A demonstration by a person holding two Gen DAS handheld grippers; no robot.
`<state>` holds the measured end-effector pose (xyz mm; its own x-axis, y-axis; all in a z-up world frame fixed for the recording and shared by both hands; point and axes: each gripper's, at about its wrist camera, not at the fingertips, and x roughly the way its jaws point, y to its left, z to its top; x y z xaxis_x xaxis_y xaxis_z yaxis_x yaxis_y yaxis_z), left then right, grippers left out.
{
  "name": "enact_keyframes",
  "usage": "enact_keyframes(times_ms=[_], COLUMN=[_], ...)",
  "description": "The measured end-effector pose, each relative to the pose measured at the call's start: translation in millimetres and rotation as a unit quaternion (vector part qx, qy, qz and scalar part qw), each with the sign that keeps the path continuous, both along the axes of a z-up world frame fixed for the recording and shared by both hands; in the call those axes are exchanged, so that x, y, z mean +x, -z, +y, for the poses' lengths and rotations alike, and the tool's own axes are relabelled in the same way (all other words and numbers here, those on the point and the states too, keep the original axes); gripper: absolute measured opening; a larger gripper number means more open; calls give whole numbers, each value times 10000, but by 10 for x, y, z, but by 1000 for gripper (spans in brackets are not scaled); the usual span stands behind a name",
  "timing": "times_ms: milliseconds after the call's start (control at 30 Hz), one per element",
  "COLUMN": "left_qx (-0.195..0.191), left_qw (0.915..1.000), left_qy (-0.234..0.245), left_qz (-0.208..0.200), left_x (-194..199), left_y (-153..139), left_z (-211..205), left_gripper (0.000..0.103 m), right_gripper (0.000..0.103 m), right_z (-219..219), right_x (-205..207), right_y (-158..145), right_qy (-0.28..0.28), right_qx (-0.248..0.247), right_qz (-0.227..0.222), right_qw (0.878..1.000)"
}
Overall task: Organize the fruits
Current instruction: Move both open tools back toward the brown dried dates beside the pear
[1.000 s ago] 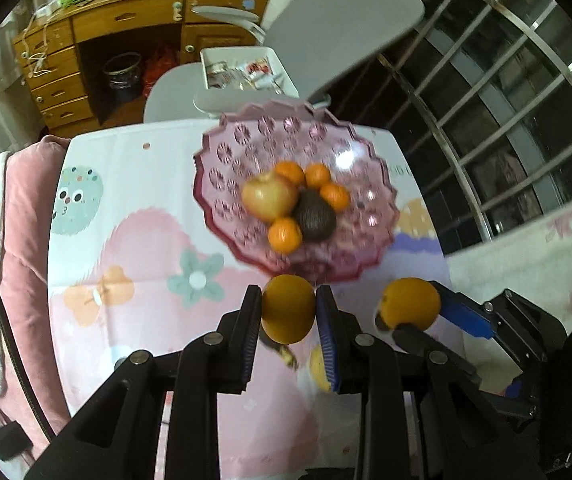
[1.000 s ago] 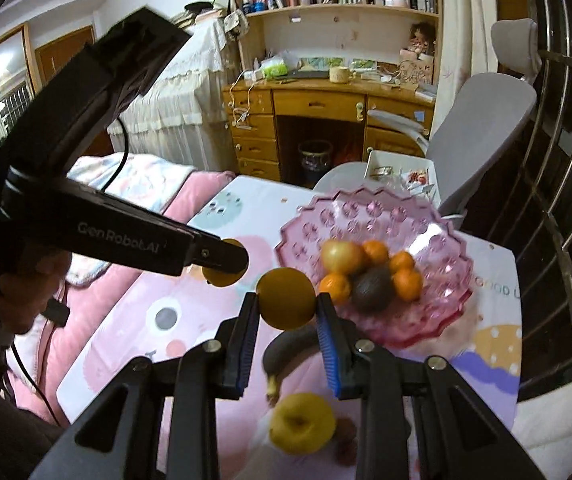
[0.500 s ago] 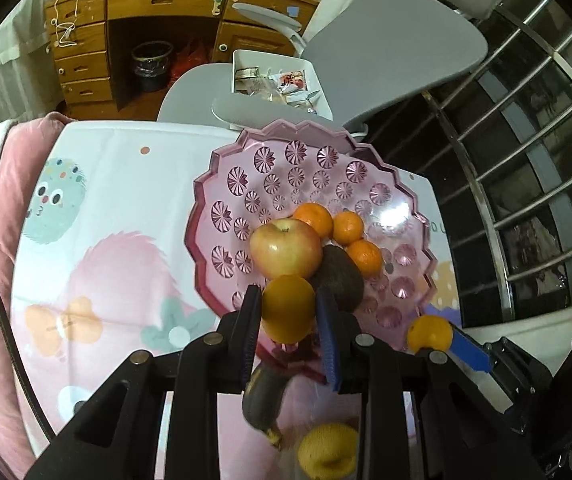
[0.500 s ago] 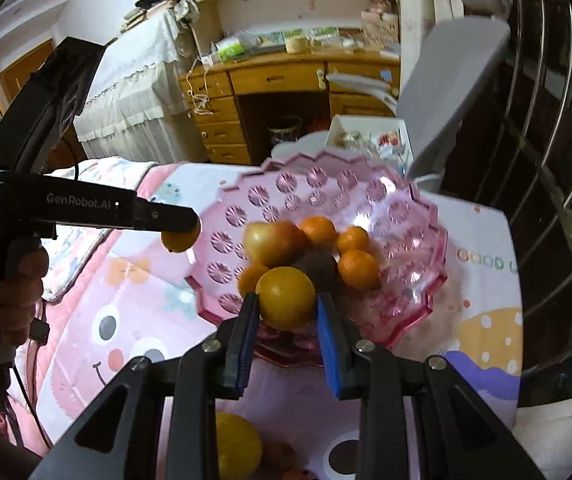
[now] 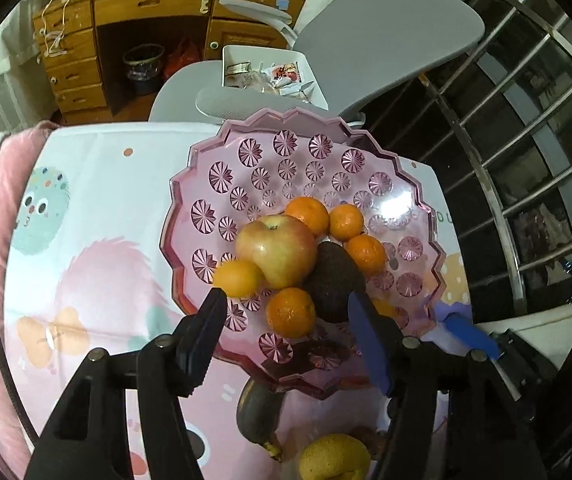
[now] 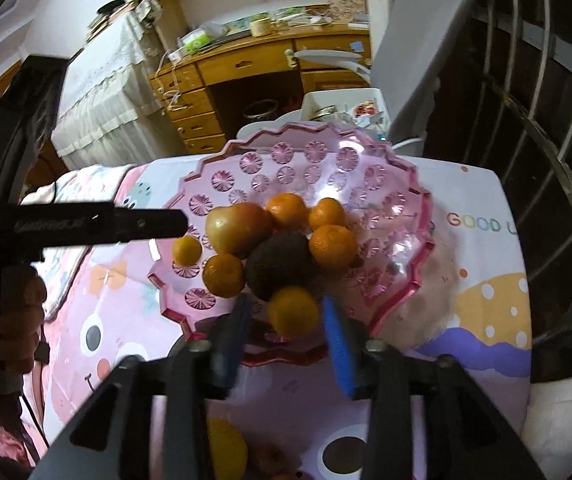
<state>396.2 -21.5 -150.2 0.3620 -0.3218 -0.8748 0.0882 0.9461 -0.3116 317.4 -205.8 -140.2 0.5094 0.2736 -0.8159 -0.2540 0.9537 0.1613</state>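
A pink cut-glass bowl (image 5: 314,152) holds an apple (image 5: 276,254), a dark avocado (image 5: 336,280) and several oranges. My left gripper (image 5: 286,306) hangs over the bowl's near rim with its jaws opening and nothing pressed between them. The orange it held (image 5: 238,278) lies loose by the apple. My right gripper (image 6: 286,318) is opening too. A blurred orange (image 6: 292,310) sits between its pads, clear of the left pad, over the bowl's (image 6: 402,200) near edge. The left gripper's finger (image 6: 98,226) reaches in from the left.
On the patterned cloth (image 5: 98,208) in front of the bowl lie a dark long fruit (image 5: 258,408) and a yellow fruit (image 5: 334,460). A grey chair (image 5: 386,36) with a white tray, a wooden desk (image 5: 146,12) and window bars (image 5: 526,128) stand beyond the table.
Both grippers came down over the bowl and opened. The left one's orange now rests beside the apple; the right one's orange is slipping free between its pads.
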Motion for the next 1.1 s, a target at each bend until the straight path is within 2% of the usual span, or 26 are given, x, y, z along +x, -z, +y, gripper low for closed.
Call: enact_keyframes(times_ms=[200,367,633,833,1100], left_qx=[0,-59,-30,78,516], left_qw=[9999,9991,9912,9778,9469], left_qy=[139,410,1327,2092,3157], left_qz=[-11,-15,5,89,335], left_x=[-163,-339,-646,-814,-993], left_y=[-74,-144,-215,-176,53], left_z=[-1,-91,-447,-763,-1203], left_gripper=[77,80,80,80,80], right_gripper=[50,52,53,53,53], right_z=[-160,-305,-524,-577,-514], right_x=[-125,-330,-826,-1163,-1518], right_y=[-117,-224,-247,-190,74], right_qy=[330,543,847,840,658], right_qx=[-130,-247,-240,-262,-429], right_qz=[-193,-380,-571,-682,-734], right_qw=[9992,9975,9945,9938,9942])
